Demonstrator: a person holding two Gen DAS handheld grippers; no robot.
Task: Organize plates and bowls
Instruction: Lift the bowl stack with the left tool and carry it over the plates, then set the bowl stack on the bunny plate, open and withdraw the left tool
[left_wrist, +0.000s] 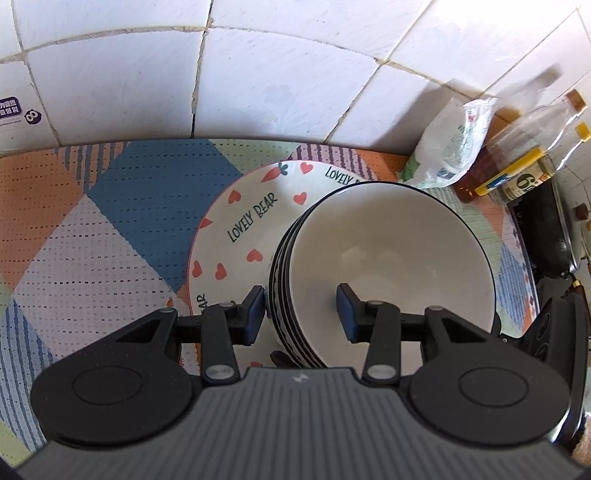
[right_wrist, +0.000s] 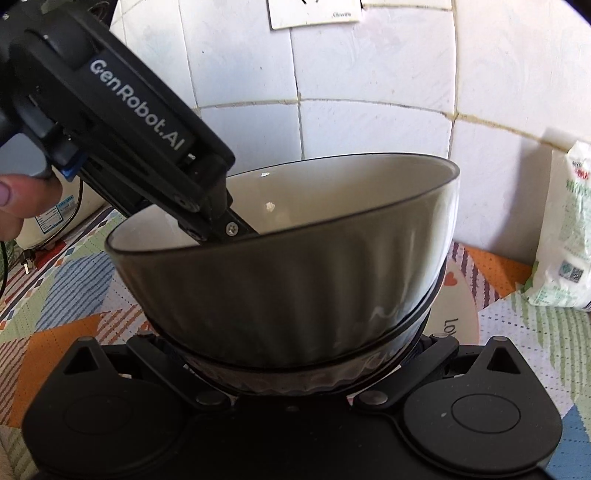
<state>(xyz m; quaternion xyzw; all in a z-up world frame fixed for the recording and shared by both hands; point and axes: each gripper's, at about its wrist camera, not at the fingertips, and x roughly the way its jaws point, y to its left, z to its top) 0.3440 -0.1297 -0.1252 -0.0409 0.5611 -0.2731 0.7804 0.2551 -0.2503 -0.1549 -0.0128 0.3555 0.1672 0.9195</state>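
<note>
The left gripper (left_wrist: 301, 310) holds the near wall of the bowls (left_wrist: 391, 266) between narrow jaws, one pad inside, one outside, above the plate (left_wrist: 236, 225); the right gripper's (right_wrist: 295, 373) jaw state is hidden beneath the stack.

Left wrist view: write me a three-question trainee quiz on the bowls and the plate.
1. True or false: both fingers of the left gripper are outside the stack of bowls.
2. Which words are printed on the plate? A) Lovely Bear B) Happy Day C) Sweet Home
3. Fill in: the inside of the top bowl is ___ in colour.

Key: 1 false, one finger is inside the top bowl and one is outside the stack. 2 A. 3 white.
</note>
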